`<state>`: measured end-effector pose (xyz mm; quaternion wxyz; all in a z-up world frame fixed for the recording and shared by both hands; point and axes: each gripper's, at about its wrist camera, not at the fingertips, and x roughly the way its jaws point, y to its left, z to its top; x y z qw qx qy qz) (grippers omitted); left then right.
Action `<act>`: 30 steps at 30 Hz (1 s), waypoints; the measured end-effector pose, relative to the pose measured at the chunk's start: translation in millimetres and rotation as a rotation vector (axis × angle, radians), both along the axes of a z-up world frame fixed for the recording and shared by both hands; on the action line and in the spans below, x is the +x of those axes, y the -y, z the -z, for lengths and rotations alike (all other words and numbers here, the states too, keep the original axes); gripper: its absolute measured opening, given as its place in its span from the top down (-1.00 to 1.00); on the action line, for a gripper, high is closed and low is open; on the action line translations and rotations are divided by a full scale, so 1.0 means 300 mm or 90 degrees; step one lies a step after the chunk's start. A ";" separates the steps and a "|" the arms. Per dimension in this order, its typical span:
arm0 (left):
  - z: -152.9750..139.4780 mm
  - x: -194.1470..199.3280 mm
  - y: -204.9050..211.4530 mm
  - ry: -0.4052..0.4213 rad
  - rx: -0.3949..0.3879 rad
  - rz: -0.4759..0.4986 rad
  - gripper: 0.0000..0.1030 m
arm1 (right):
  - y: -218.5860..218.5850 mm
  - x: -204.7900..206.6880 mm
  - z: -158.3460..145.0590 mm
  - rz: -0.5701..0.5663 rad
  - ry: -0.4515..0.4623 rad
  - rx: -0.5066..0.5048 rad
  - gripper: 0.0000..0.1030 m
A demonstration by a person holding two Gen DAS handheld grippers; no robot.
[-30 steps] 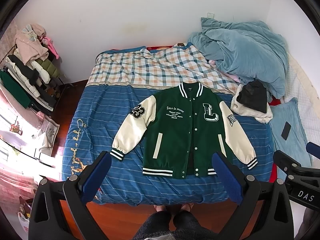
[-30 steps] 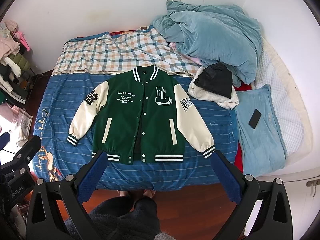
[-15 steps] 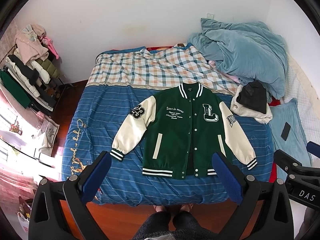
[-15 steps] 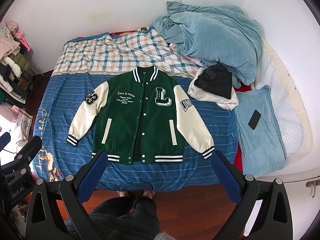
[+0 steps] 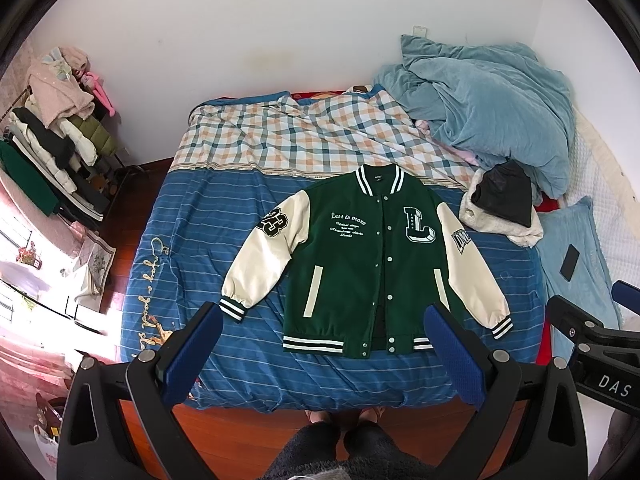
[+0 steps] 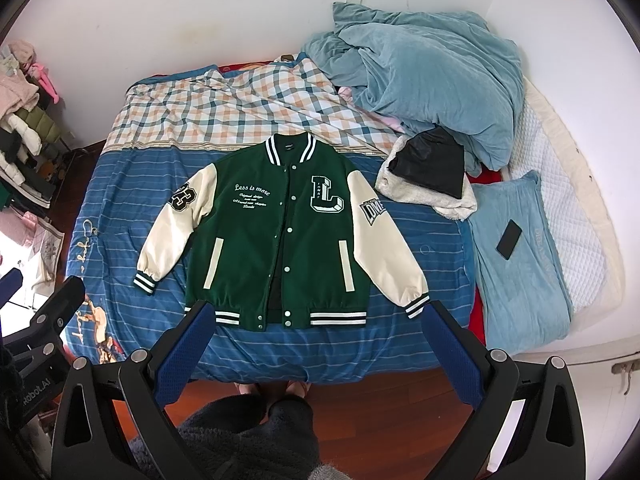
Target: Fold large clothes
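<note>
Both sets of jaws are spread wide with nothing in them: left gripper (image 5: 320,344) and right gripper (image 6: 318,334) hang side by side above the foot of the bed (image 6: 248,344). Ahead and below, the jacket (image 6: 276,240) lies flat, front up, hem toward the person and collar toward the wall. Each cuff sits on its own gripper's side, so I'd guess sleeves go first. Blanket (image 6: 420,64) is piled beyond.

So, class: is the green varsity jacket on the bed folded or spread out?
Spread out: the jacket lies flat, front up, both cream sleeves angled outward, nothing folded over.
</note>
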<state>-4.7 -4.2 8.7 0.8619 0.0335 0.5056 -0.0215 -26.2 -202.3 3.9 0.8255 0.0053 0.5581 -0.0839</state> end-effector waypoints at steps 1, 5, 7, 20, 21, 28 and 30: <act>-0.002 0.003 0.001 0.000 -0.001 0.001 -1.00 | -0.003 -0.006 -0.006 0.002 -0.002 -0.002 -1.00; -0.004 0.022 0.002 -0.002 -0.005 0.008 -1.00 | 0.027 0.033 -0.026 0.007 -0.005 -0.003 -1.00; 0.000 0.040 -0.006 -0.002 -0.009 0.012 -1.00 | 0.028 0.046 -0.028 0.013 -0.006 -0.005 -1.00; 0.196 0.202 0.015 0.076 0.070 0.033 -1.00 | 0.164 0.158 0.368 0.153 0.021 0.110 -1.00; 0.229 0.222 0.018 0.083 0.080 0.028 -1.00 | 0.235 0.163 0.463 0.197 0.013 0.139 -0.99; 0.567 0.458 0.099 0.019 0.132 -0.036 -1.00 | 0.676 0.119 1.050 0.444 -0.064 0.265 -0.01; 0.674 0.517 0.133 -0.011 0.148 -0.050 -1.00 | 0.822 0.088 1.212 0.507 -0.073 0.294 -0.07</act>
